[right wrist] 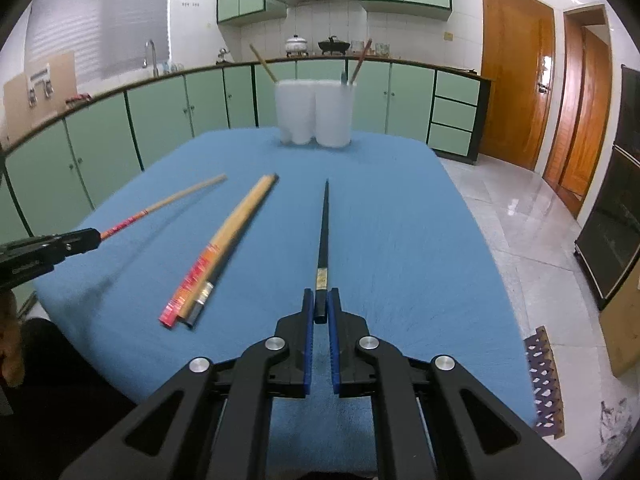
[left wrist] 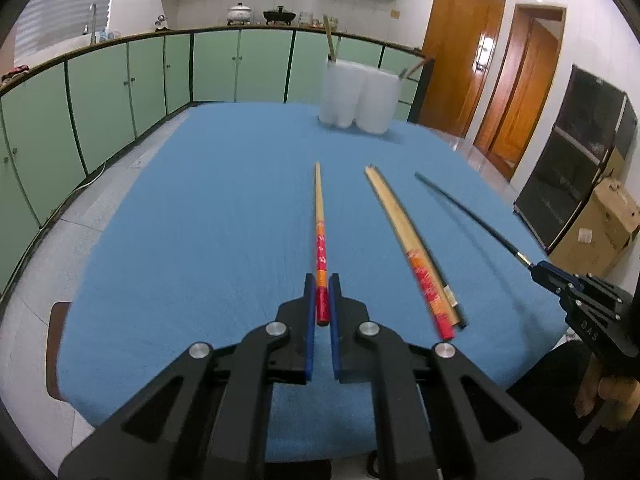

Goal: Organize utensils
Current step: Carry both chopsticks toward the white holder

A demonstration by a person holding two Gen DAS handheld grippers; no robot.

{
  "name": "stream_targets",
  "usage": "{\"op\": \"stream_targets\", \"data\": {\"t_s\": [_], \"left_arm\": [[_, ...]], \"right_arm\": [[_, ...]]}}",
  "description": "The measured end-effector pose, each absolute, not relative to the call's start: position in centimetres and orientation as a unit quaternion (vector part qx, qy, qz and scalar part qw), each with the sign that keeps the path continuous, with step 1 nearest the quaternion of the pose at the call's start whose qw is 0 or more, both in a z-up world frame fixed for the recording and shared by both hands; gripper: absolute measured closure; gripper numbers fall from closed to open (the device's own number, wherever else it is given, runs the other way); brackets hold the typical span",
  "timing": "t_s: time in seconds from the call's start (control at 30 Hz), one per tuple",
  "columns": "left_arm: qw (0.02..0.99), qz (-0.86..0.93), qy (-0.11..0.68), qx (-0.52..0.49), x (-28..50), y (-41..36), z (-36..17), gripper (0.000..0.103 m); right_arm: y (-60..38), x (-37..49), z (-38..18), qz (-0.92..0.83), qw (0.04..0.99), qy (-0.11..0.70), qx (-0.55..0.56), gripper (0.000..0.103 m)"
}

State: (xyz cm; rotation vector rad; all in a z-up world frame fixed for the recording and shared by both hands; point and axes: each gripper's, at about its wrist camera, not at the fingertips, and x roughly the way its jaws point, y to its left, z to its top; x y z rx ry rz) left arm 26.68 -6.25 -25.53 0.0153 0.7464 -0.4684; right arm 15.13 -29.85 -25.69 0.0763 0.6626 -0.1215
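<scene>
My left gripper (left wrist: 322, 280) is shut on a wooden chopstick with a red patterned end (left wrist: 320, 236) and holds it above the blue table, pointing away from me. It also shows in the right wrist view (right wrist: 168, 202). My right gripper (right wrist: 321, 295) is shut on a black chopstick (right wrist: 322, 236), which also shows in the left wrist view (left wrist: 468, 214). Between them a loose bundle of chopsticks (left wrist: 412, 252) lies on the cloth, also in the right wrist view (right wrist: 218, 252). A white two-cup holder (right wrist: 314, 112) stands at the table's far edge with chopsticks in it.
The blue cloth (left wrist: 192, 240) covers the table. Green cabinets (left wrist: 100, 96) run along the left and back. Wooden doors (right wrist: 516, 76) and a dark cabinet (left wrist: 576, 152) are to the right. A cardboard box (left wrist: 600, 228) sits on the floor at right.
</scene>
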Motion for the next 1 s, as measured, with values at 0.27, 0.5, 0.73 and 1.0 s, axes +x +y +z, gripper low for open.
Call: {"op": "stream_targets", "data": {"t_s": [0.27,0.5,0.73,1.0], "left_arm": [[0.917,-0.23,0.326,-0.005,25.5,-5.6,-19.5,0.098],[0.92,-0.242,0.308,-0.003,25.6,-5.3,-15.0,0.098],[0.912,-0.266,0.312,0.005,27.3,-5.8,-12.2,0.098],[0.897,-0.286,0.337,0.022,30.5,-6.9,-11.0,0.098]], "right_arm": [[-30.8,14.0,-19.2,-0.042,0.949,0.307,0.059,0.096],[-31.4,14.5,-13.5,-0.015,0.951,0.306,0.049,0.096],[-31.6,17.7,-9.8,0.011,0.944,0.33,0.028,0.096],[-31.7,22.3,-8.1,0.028,0.928,0.371,0.02,0.097]]}}
